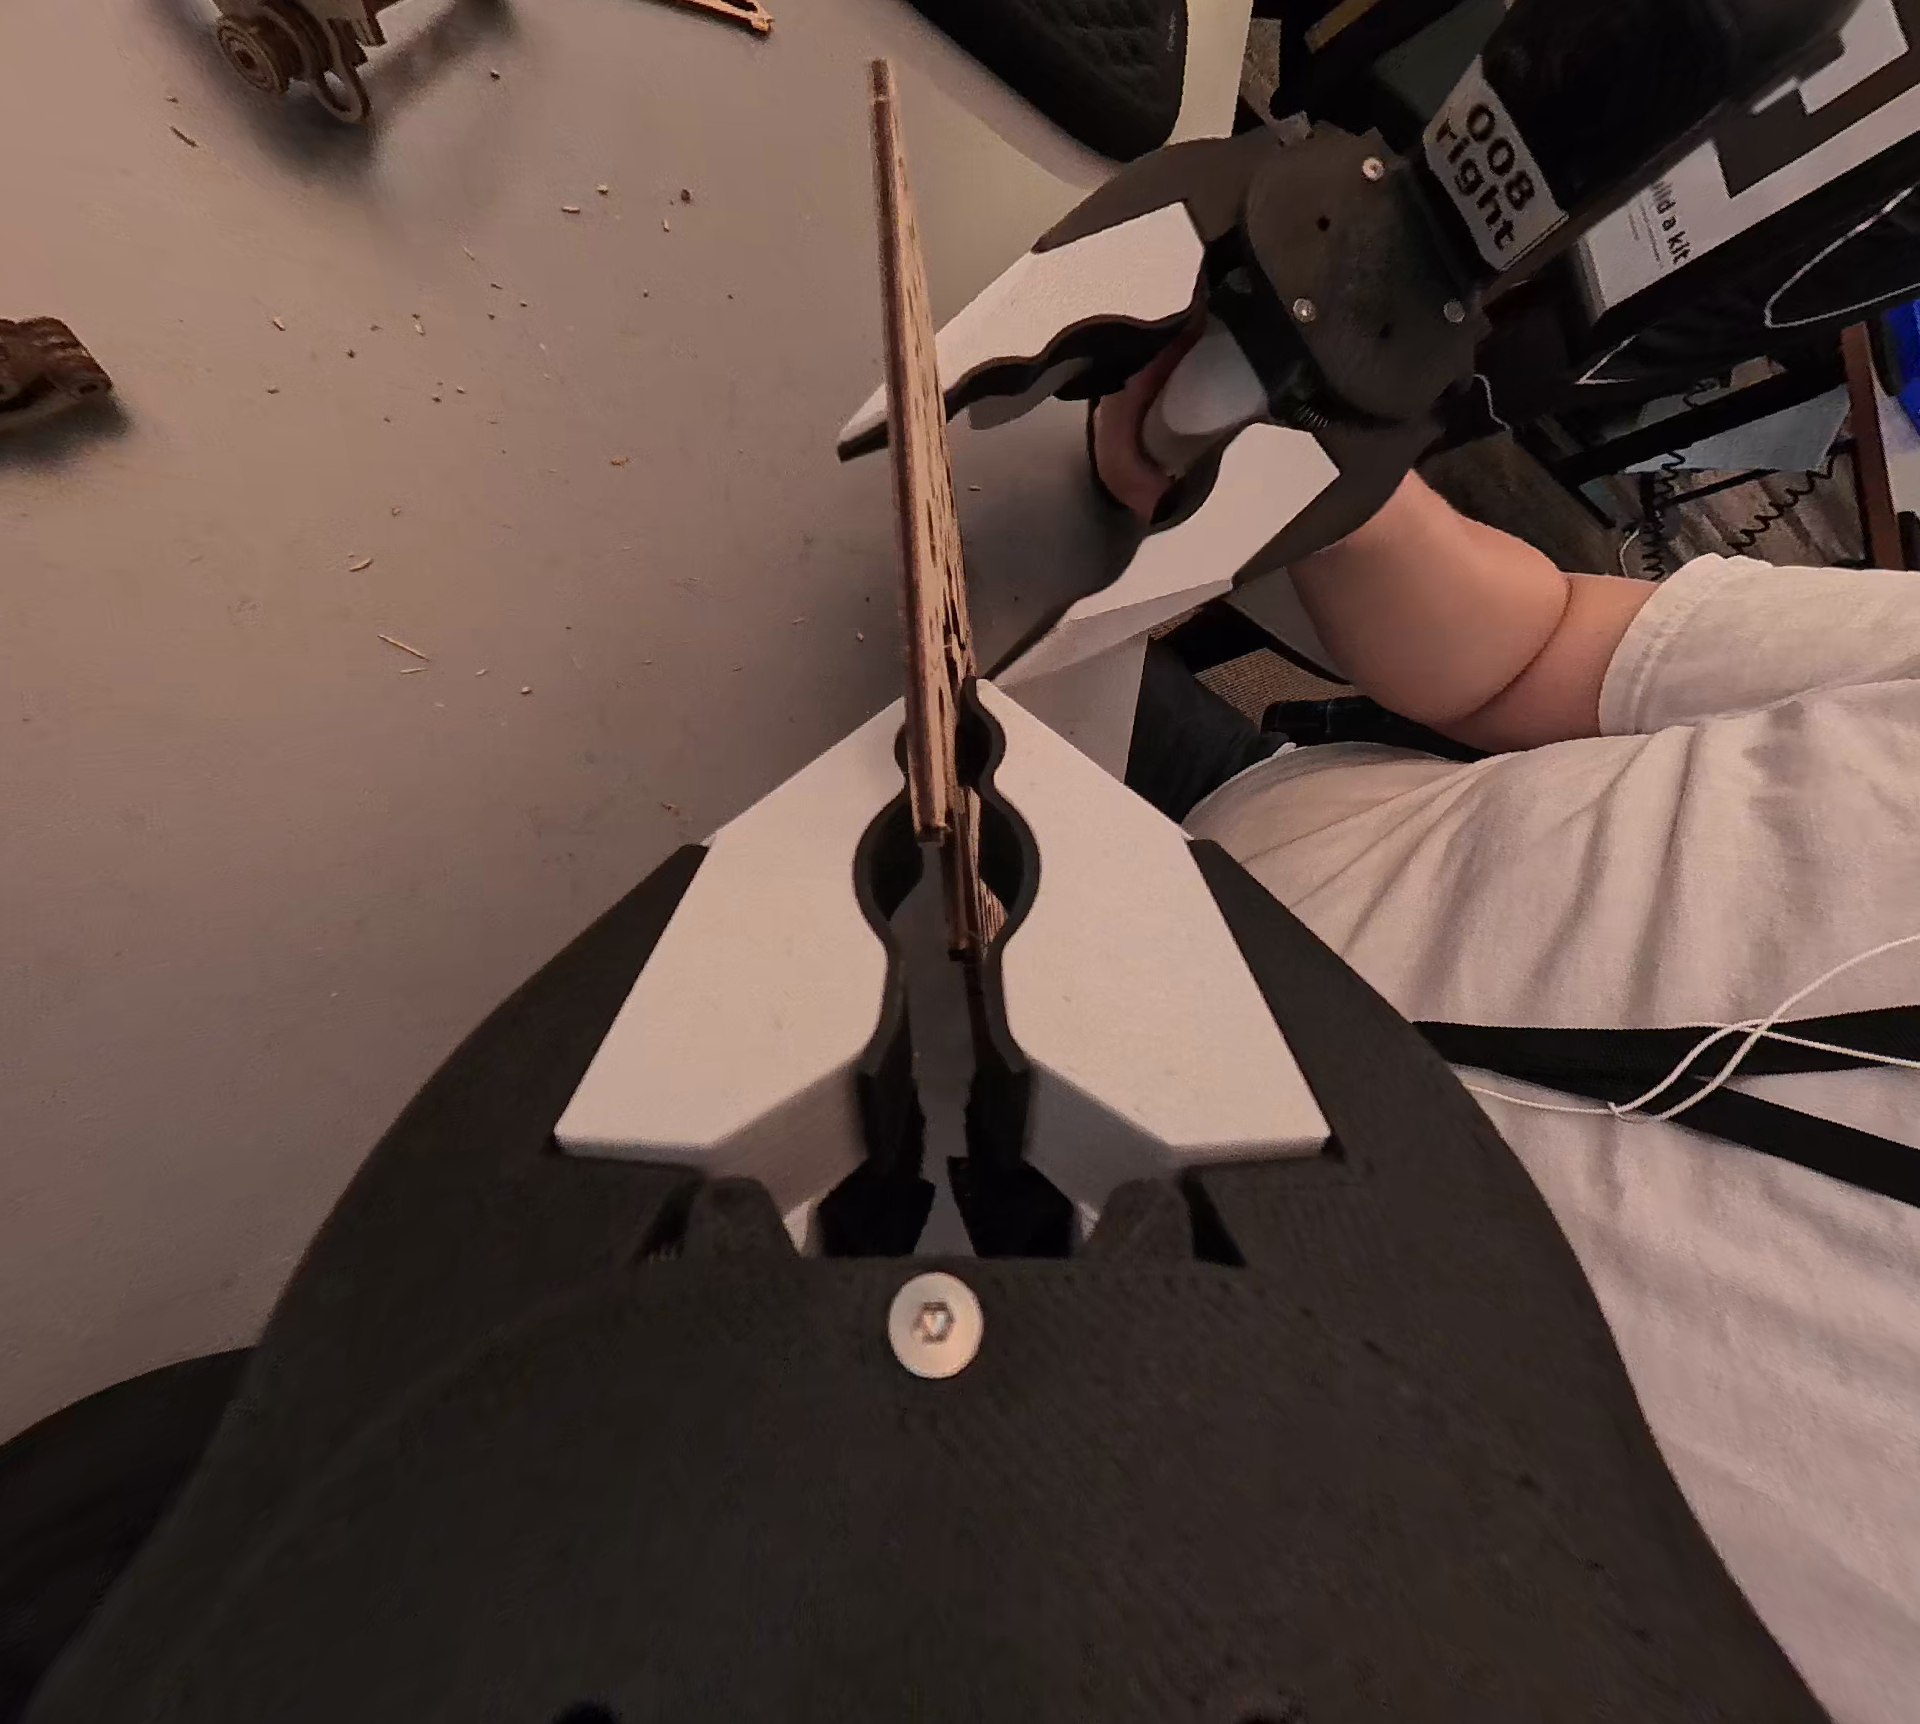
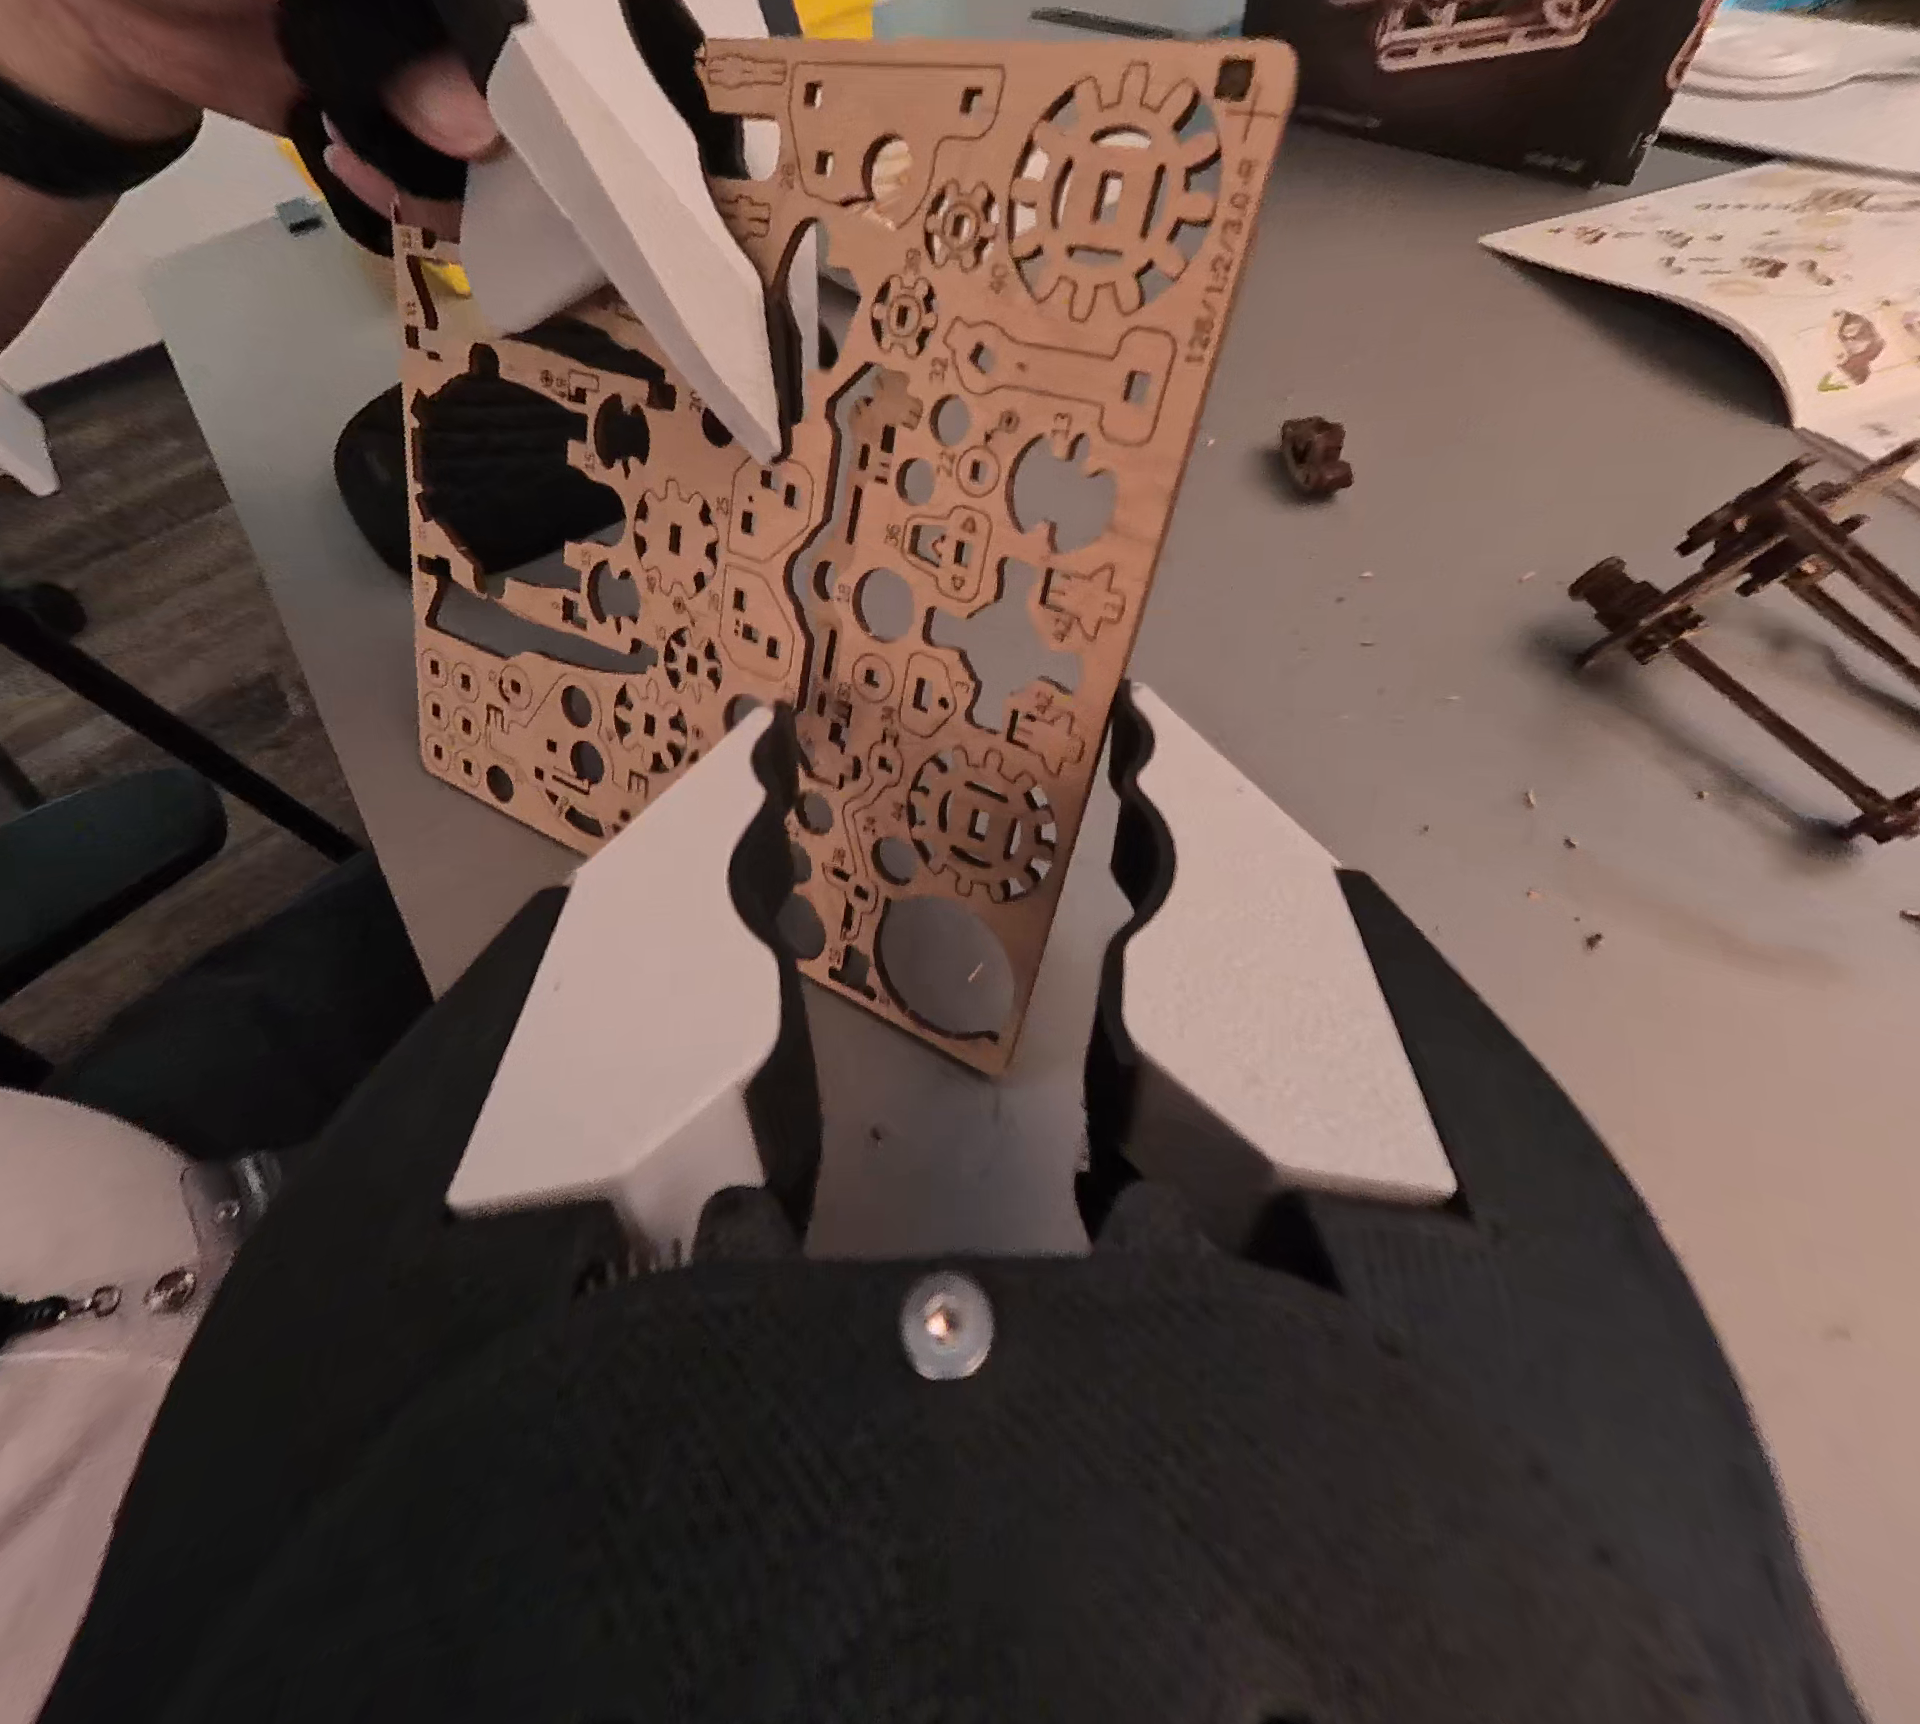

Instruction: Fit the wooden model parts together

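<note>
Left claw [image 1: 951, 801] clamps wooden sheet [image 2: 914, 469]; right claw [image 2: 951, 801] agape.

My right gripper [image 2: 945, 791] is spread wide, nothing between its fingers. Just beyond it the left gripper [image 2: 774, 427] pinches the sheet [image 2: 1122, 427] upright. On the far right lie a model [image 2: 1756, 594] and a booklet [image 2: 1745, 272].

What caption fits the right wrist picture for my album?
Open right gripper faces a wooden parts sheet held upright by the left gripper.
</note>
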Available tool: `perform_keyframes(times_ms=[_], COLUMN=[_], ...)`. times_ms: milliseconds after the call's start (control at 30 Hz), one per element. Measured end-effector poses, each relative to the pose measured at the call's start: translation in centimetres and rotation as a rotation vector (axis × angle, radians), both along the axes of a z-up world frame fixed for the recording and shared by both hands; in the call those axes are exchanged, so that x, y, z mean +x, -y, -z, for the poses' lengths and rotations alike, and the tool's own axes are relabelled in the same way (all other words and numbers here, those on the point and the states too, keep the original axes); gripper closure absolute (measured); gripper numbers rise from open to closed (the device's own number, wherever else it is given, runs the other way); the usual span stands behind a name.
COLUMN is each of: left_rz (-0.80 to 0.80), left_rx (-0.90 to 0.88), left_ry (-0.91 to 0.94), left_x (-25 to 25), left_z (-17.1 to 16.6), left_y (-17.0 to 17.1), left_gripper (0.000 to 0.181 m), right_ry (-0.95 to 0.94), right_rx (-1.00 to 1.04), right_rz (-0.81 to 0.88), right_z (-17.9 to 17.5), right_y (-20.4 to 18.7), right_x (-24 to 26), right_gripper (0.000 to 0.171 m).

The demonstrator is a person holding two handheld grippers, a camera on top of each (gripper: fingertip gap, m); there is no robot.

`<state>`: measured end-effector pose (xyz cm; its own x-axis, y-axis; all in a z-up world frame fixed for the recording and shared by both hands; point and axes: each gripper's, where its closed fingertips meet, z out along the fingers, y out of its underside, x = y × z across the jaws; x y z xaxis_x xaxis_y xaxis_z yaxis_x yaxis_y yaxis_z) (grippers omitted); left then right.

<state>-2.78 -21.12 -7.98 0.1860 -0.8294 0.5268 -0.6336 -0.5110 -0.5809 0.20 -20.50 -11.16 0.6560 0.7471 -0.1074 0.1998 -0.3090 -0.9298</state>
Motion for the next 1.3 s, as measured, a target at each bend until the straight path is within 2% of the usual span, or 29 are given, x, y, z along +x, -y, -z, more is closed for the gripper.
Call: perform_keyframes(times_ms=[33,167,400,933,1033,1200,1300], left_rz=[-0.002,0.002,0.009,0.012,0.024,0.039,0.072], left_rx=[-0.001,0.001,-0.001,-0.019,-0.024,-0.017,0.013], left_ry=[0.002,0.005,0.012,0.024,0.026,0.023,0.032], left_x=[0.0,0.0,-0.2,-0.6,-0.6,-1.0,-1.0], left_z=[0.0,0.1,0.1,0.5,0.4,0.3,0.0], left_y=[0.0,-0.1,0.0,-0.3,-0.1,-0.2,0.0], left_gripper=[0.18,0.18,0.18,0.18,0.181,0.18,0.18], right_ry=[0.009,0.072,0.059,0.167,0.061,-0.212,-0.284], right_rx=[-0.014,0.019,-0.001,-0.002,-0.021,-0.011,-0.039], right_rz=[-0.01,-0.011,-0.031,0.023,-0.028,-0.006,-0.038], right_z=[0.3,0.8,0.8,1.4,0.6,-2.7,-3.1], right_y=[0.1,0.0,0.2,-0.6,-0.1,-0.6,-0.8], right_x=[0.1,0.3,0.2,-0.2,-0.2,2.7,3.4], right_gripper=[0.112,0.116,0.119,0.116,0.116,0.118,0.118])
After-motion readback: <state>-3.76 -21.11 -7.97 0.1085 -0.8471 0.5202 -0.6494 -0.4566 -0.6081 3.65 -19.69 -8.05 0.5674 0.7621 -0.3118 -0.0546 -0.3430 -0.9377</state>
